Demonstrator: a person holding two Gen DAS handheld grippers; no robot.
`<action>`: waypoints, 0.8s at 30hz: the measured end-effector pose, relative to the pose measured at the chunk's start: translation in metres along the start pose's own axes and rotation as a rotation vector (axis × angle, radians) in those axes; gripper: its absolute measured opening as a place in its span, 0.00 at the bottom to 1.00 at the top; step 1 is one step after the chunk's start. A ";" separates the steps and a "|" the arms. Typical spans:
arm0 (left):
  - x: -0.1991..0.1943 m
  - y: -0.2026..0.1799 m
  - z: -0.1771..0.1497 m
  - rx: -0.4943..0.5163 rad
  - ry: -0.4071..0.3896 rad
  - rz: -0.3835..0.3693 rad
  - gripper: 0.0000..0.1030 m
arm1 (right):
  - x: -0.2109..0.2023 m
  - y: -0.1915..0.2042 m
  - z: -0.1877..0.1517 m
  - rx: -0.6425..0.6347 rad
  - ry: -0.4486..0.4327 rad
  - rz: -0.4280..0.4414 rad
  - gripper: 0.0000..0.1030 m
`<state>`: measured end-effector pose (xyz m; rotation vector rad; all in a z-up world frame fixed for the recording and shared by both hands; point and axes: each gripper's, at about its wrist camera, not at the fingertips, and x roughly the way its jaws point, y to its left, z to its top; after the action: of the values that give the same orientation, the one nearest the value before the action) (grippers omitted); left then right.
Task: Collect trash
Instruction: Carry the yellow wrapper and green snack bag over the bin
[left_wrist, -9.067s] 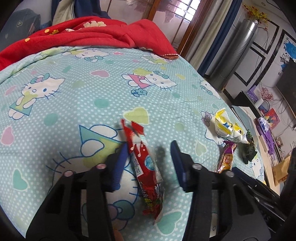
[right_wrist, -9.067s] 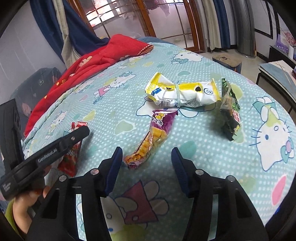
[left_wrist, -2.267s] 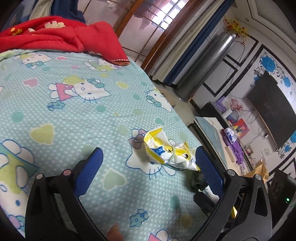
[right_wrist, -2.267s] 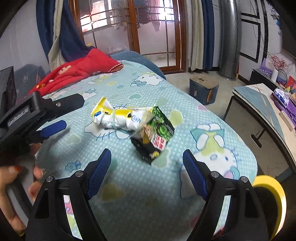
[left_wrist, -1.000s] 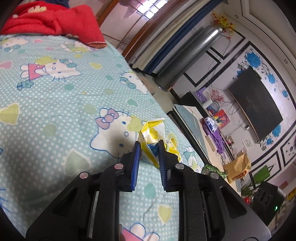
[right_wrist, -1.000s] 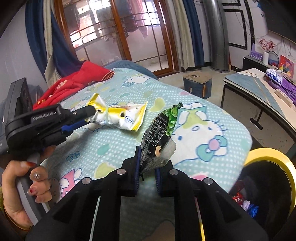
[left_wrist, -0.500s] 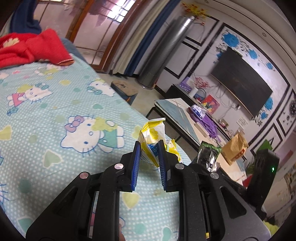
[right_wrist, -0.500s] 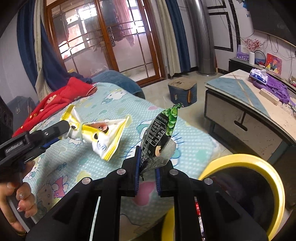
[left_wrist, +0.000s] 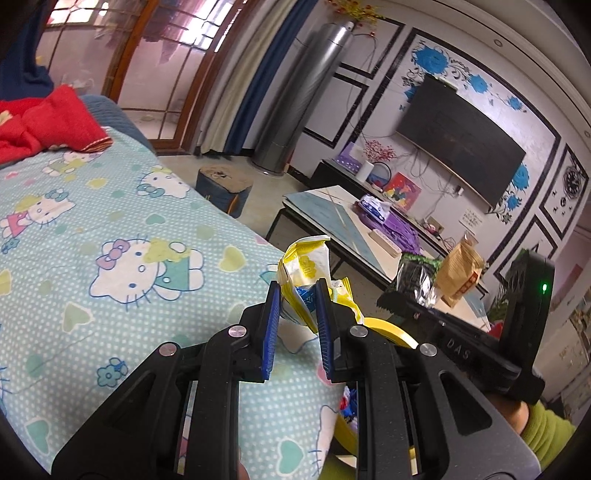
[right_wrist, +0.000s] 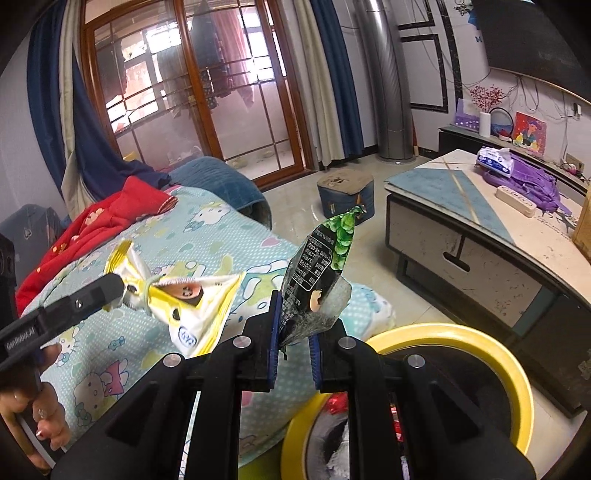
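Note:
In the left wrist view, my left gripper is shut on a yellow and white snack wrapper, held in the air past the bed's edge. The right wrist view shows that wrapper hanging beside my right gripper. My right gripper is shut on a green and black snack wrapper that stands upright from its jaws. Just below and to the right is a black trash bin with a yellow rim, with red trash inside. The bin's rim shows behind the left fingers.
The bed with a cartoon-cat sheet lies to the left, with a red blanket at its far end. A low coffee table stands right of the bin, and a small blue stool sits on the floor beyond.
Both grippers have risen and carried their wrappers from above the bed out past its edge. The yellow-rimmed bin has come further into view under the right gripper.

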<state>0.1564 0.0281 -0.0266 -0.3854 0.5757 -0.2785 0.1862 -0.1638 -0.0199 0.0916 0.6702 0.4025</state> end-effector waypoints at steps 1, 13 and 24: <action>-0.001 -0.002 -0.001 0.008 -0.001 0.000 0.13 | -0.003 -0.002 0.001 0.001 -0.003 -0.001 0.13; 0.001 -0.028 -0.007 0.082 0.005 -0.035 0.13 | -0.033 -0.021 -0.008 -0.013 0.001 -0.031 0.13; 0.008 -0.055 -0.014 0.149 0.036 -0.061 0.13 | -0.057 -0.045 -0.021 -0.004 0.005 -0.069 0.13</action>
<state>0.1470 -0.0279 -0.0177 -0.2549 0.5752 -0.3853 0.1478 -0.2289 -0.0120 0.0640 0.6759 0.3378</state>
